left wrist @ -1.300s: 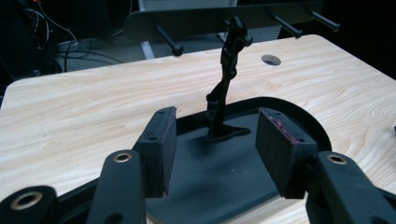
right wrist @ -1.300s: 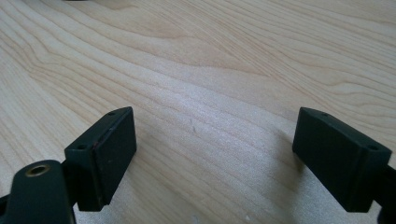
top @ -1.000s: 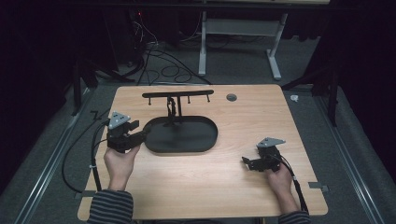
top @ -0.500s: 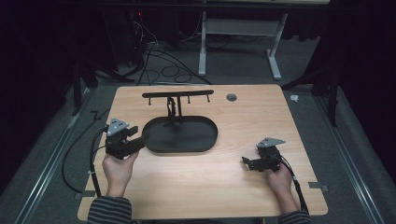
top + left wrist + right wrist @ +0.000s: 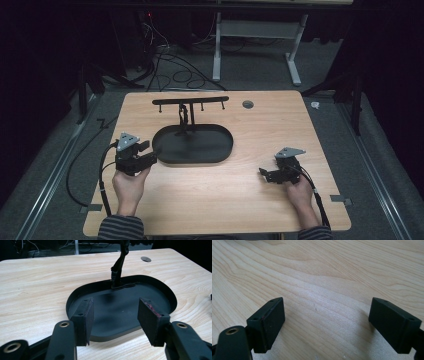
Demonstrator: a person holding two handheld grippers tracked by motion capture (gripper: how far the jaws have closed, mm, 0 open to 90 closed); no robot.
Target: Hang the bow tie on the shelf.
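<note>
Both tongs apart, empty: left tongs [image 5: 150, 152] at rim of black oval metal tray [image 5: 220, 150], mid pale wooden desk [image 5: 210, 200]; right tongs [image 5: 264, 173] near desk's right side. Judged: centre jaws on rim before closing.

A: What sits ahead of the right tongs [image 5: 325, 325]?
B: Pale wooden bench [image 5: 332, 272], its grain running across.
A: And the jaws?
B: Spread wide, black pads [image 5: 270, 321] facing each other, bare bench between them, nothing gripped.
</note>
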